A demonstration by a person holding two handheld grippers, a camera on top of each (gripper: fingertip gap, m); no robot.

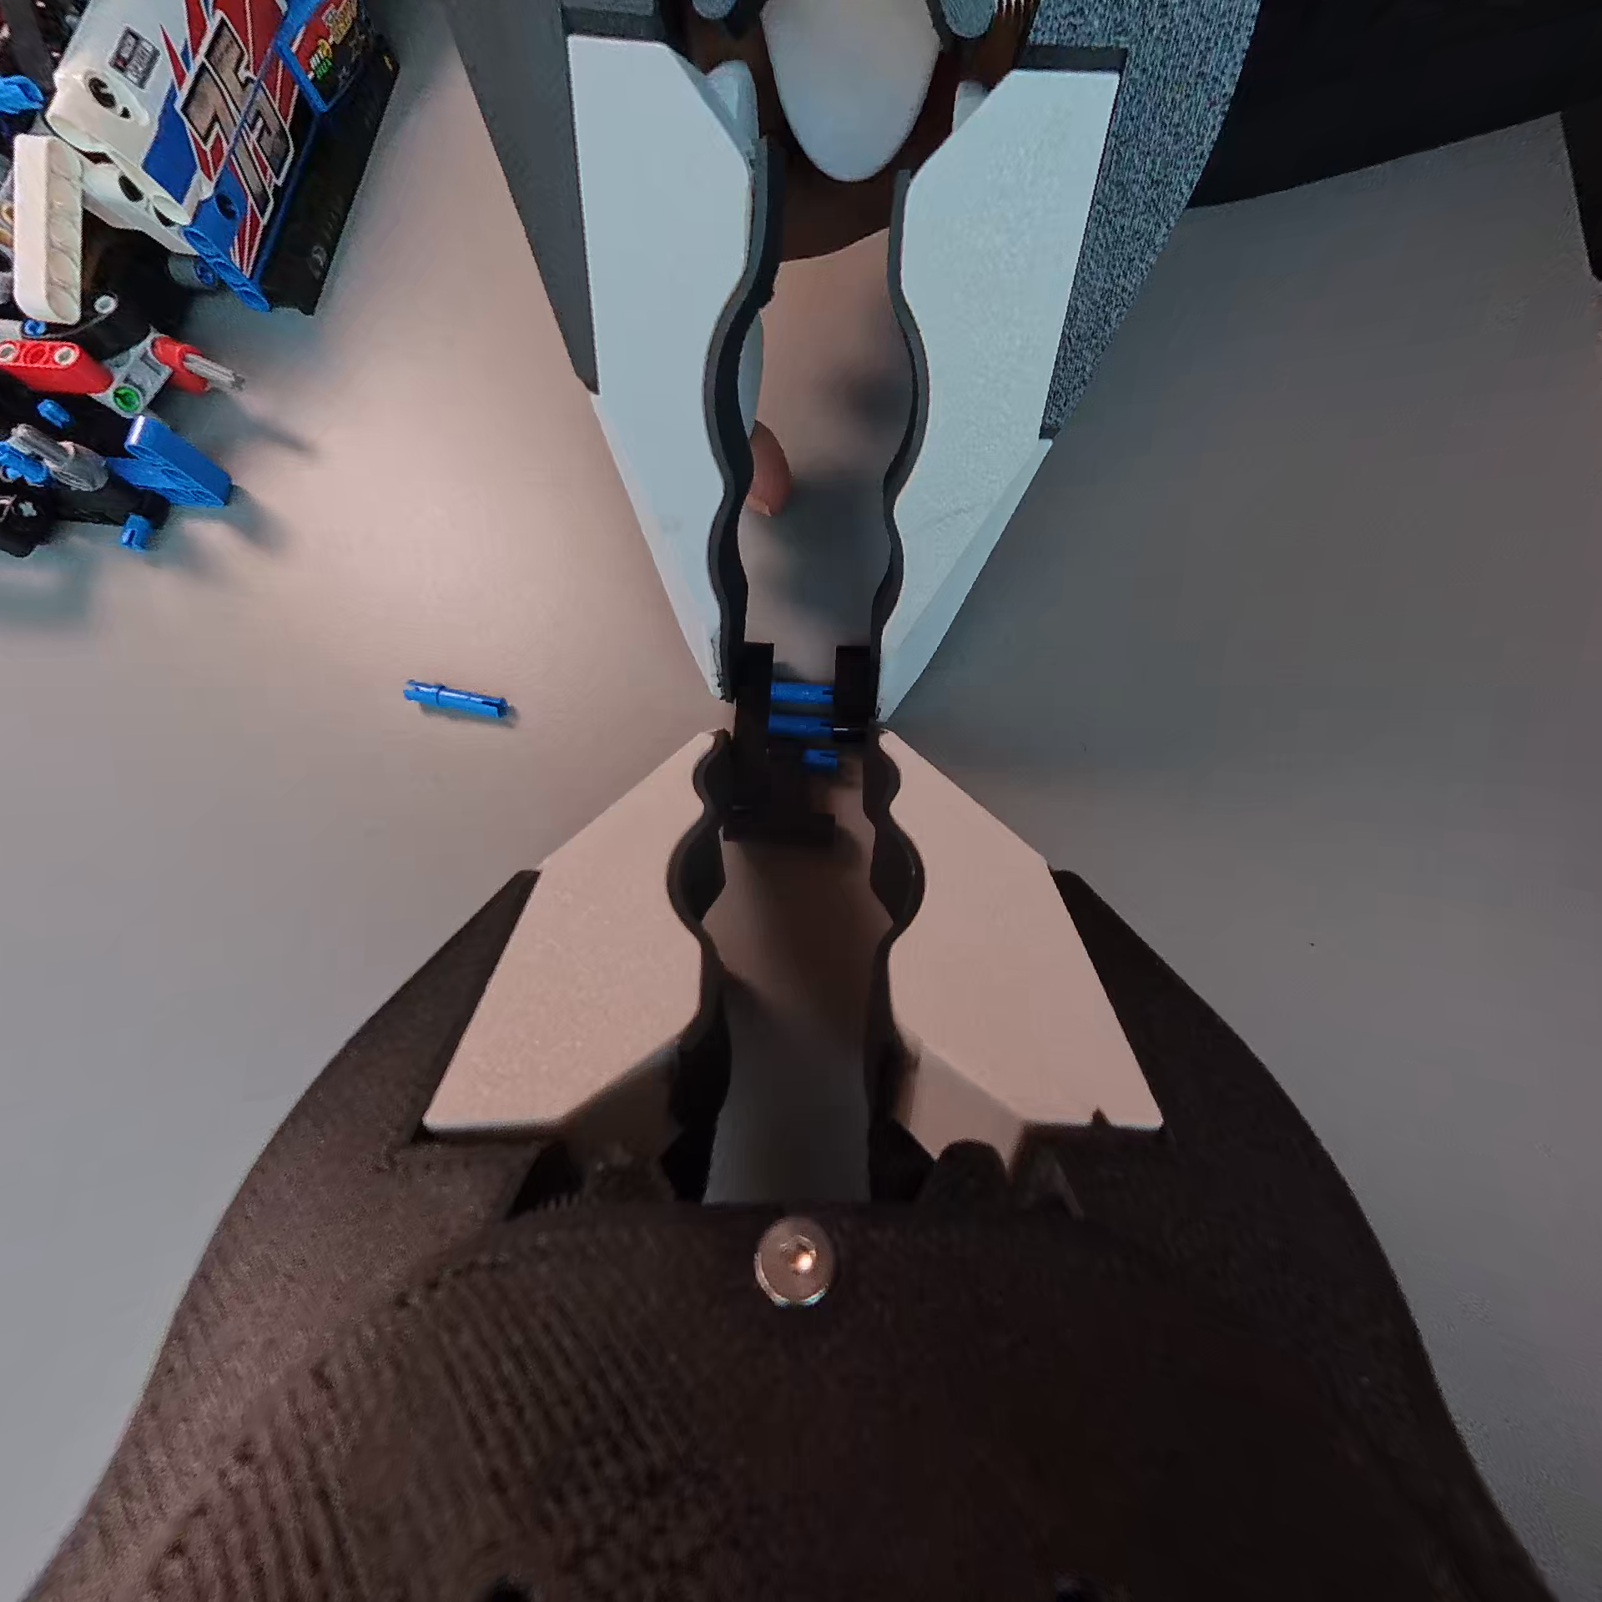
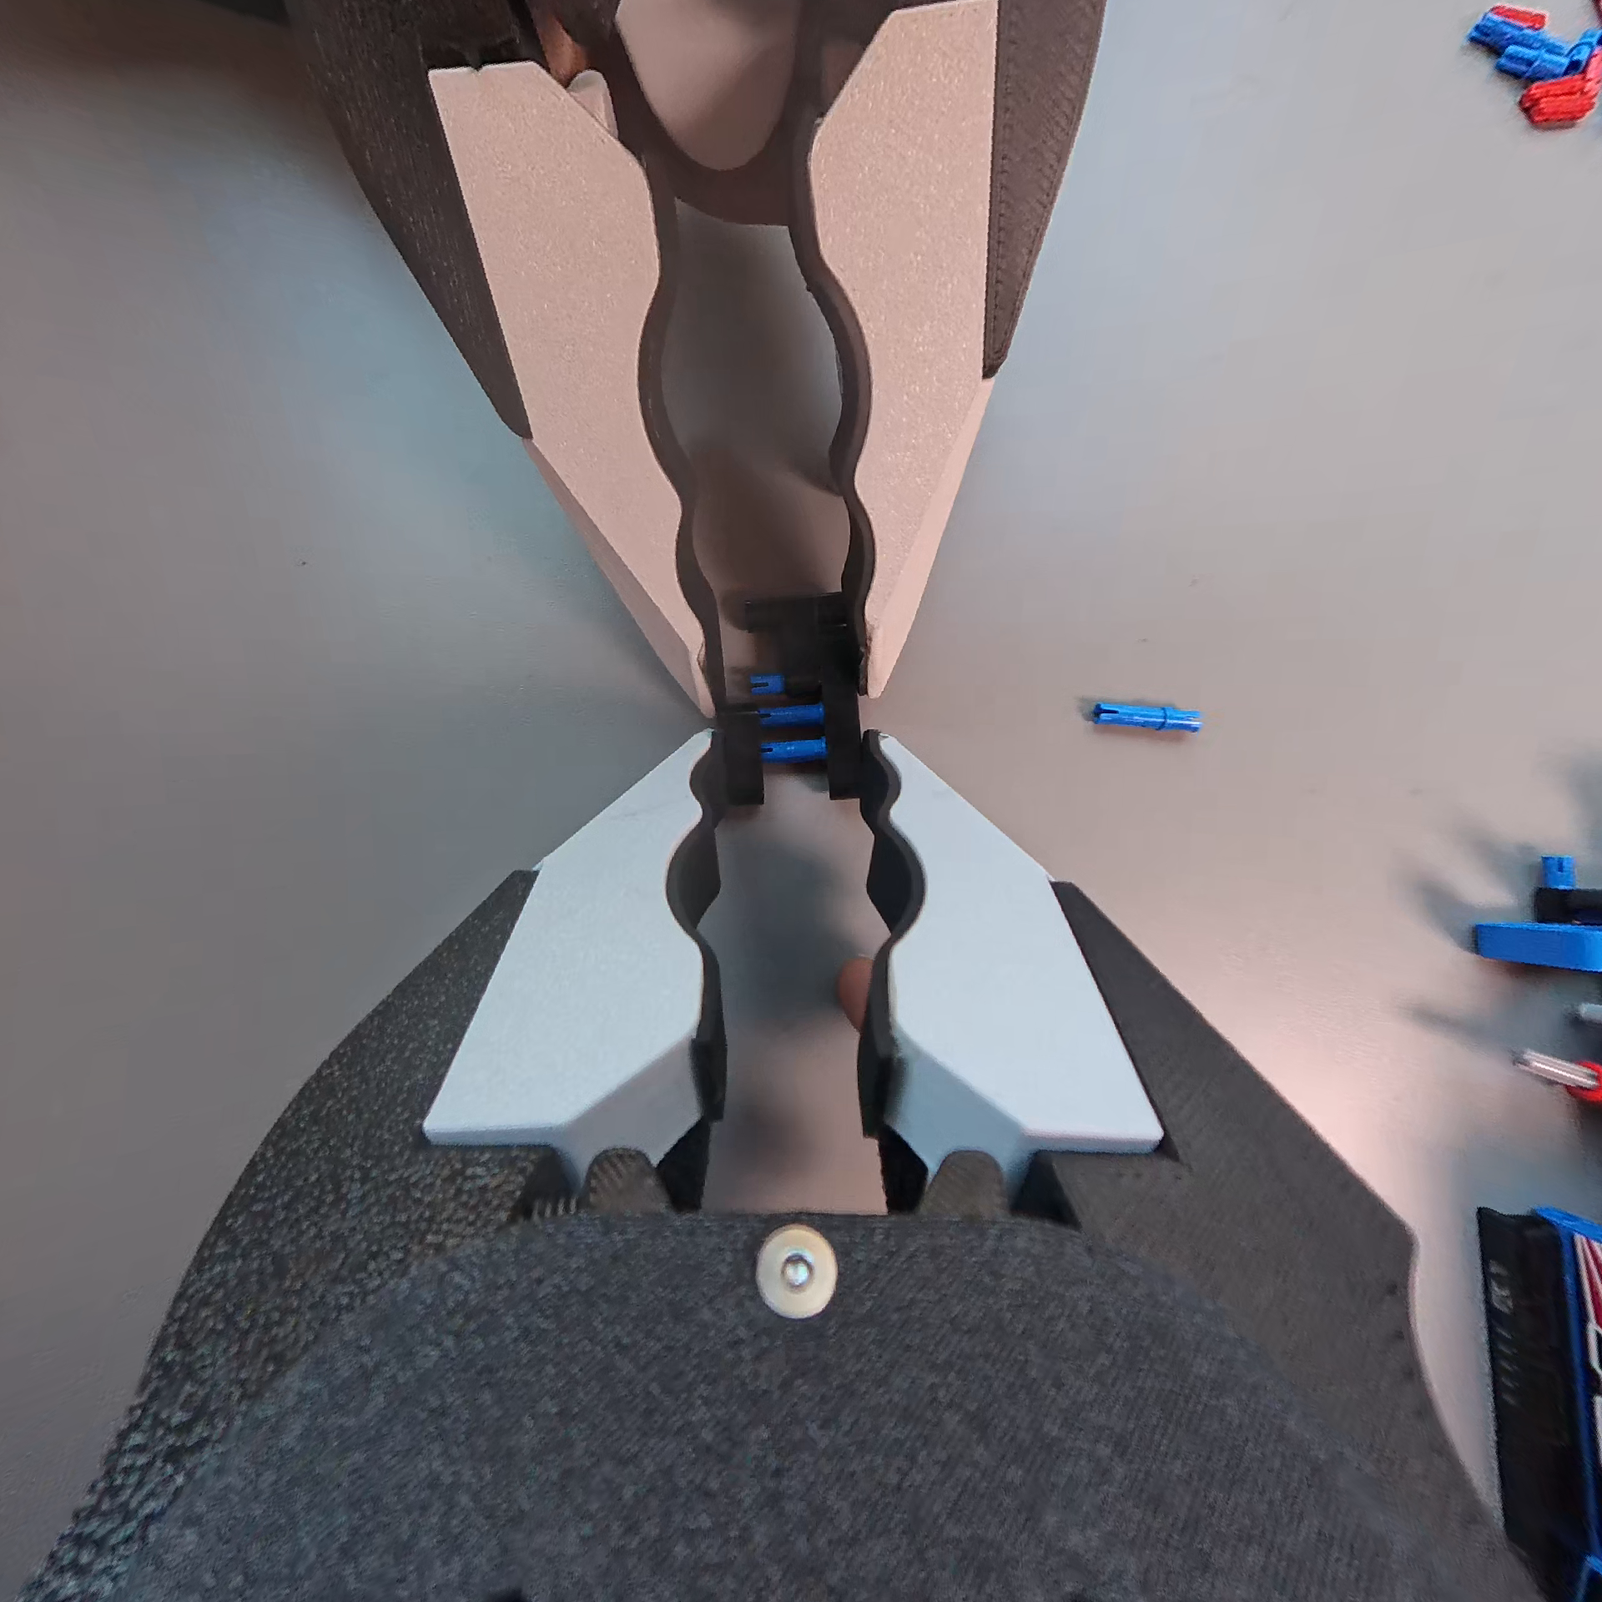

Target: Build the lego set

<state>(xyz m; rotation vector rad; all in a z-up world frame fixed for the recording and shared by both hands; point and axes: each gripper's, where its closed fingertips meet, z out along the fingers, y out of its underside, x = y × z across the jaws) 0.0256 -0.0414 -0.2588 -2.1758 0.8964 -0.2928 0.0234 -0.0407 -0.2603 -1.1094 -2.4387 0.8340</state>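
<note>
Both grippers, left (image 1: 802, 737) and right (image 2: 793, 745), pinch the black pin-joined subassembly (image 1: 793, 737); one blue pin (image 1: 458, 699) loose beside it, car body (image 1: 165, 156) unfinished.

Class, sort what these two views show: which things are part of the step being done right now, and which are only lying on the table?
In use: left gripper; right gripper; black piece with blue pins.

Lying about: loose blue pin; part-built model; blue and red pieces.
</note>
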